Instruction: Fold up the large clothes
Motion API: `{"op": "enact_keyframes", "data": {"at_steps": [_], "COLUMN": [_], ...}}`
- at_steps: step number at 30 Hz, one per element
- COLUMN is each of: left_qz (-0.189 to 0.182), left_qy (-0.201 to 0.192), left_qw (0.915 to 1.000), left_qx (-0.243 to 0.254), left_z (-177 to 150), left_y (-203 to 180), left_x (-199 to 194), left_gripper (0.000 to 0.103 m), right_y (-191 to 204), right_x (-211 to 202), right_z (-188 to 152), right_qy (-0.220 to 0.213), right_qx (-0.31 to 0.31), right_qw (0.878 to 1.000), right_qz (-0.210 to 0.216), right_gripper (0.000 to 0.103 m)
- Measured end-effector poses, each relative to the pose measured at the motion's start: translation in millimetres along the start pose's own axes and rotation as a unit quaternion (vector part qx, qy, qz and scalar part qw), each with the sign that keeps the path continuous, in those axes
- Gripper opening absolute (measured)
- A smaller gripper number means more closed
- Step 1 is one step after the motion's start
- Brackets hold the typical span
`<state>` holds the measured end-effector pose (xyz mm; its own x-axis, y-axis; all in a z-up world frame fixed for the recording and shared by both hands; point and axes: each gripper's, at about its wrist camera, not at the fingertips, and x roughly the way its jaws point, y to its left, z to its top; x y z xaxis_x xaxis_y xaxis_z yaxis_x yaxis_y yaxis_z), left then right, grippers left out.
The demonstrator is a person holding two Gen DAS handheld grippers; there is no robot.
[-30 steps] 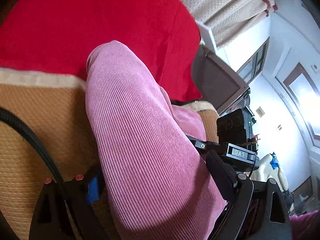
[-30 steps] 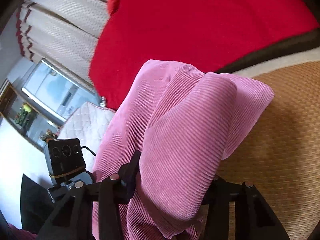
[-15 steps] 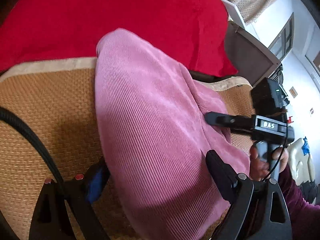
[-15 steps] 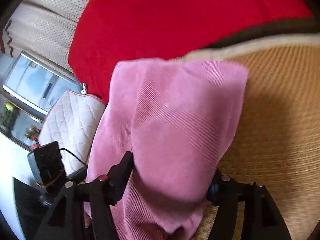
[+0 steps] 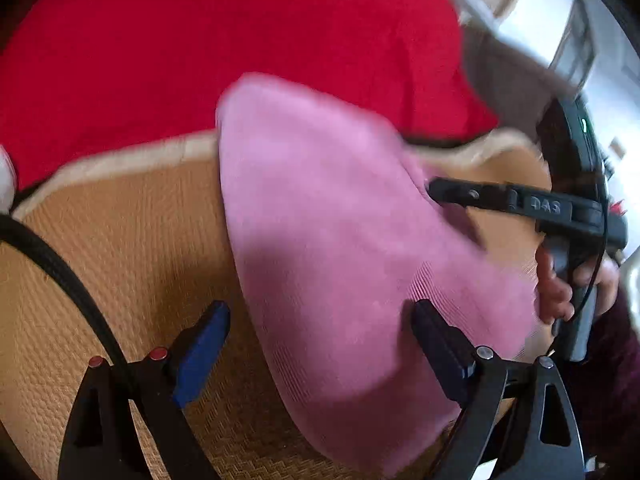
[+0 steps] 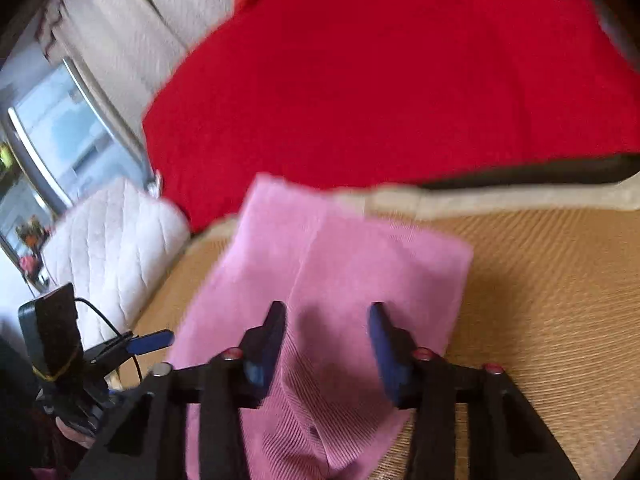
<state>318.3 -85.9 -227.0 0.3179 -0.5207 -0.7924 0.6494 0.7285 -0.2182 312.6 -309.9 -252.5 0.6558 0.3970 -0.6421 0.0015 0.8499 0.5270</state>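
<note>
A woven tan mat with a pale cream border covers the seat surface, its herringbone weave sharpest near the lower edge of both wrist views. Behind it rises a large bright red cushion, filling the upper half of each frame, with a dark strip showing along its base. To one side sits a white quilted cushion stitched in diamonds. Beyond that hang beige curtains beside a bright window, blurred. A thick black braided cable crosses the mat in the left wrist view.
</note>
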Motion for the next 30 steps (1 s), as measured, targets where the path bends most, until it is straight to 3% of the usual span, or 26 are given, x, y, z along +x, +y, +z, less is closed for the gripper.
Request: {"op": "enact_keyframes", "data": {"at_steps": [2, 3, 7, 10, 14, 16, 20, 24, 30], "left_qz": [-0.011, -0.009, 0.032, 0.083, 0.142, 0.17, 0.199, 0.242, 0.255], "left_qy": [0.007, 0.003, -0.034, -0.062, -0.119, -0.147, -0.169, -0.206, -0.248], "left_qw": [0.9998, 0.9998, 0.9989, 0.9945, 0.9826, 0.9744, 0.9649, 0.9475, 0.9338], "left_qx": [-0.016, -0.018, 0.013, 0.011, 0.015, 0.015, 0.025, 0.032, 0.036], "left_z": [-1, 0, 0, -2, -4, -8, -6, -15, -29], "left_y": [3, 2, -11, -24, -38, -49, -67, -87, -108], "left_x": [7, 6, -9, -28, -68, -93, -128, -170, -223], "left_gripper": [0.093, 0.093, 0.093, 0.093, 0.093, 0.093, 0.093, 0.093, 0.096], "right_y": [-5, -9, -15, -11, 8, 24, 46, 73, 111], "right_x": [33, 38, 12, -19, -71, -96, -129, -165, -224], "right_z": [-9, -10, -7, -15, -29, -34, -44, -55, -69], "right_qy": [0.047, 0.049, 0.028, 0.007, -0.037, -0.061, -0.071, -0.084, -0.109], "right_qx": [0.0, 0.006, 0.03, 0.024, -0.008, -0.021, -0.041, -0.063, -0.085], "right_qw": [0.998, 0.998, 0.999, 0.999, 0.998, 0.996, 0.993, 0.988, 0.982], "right_qz": [-0.037, -0.038, -0.014, -0.025, -0.053, -0.064, -0.082, -0.11, -0.129], "right_gripper": [0.044, 0.044, 0.044, 0.048, 0.057, 0.068, 0.069, 0.069, 0.07]}}
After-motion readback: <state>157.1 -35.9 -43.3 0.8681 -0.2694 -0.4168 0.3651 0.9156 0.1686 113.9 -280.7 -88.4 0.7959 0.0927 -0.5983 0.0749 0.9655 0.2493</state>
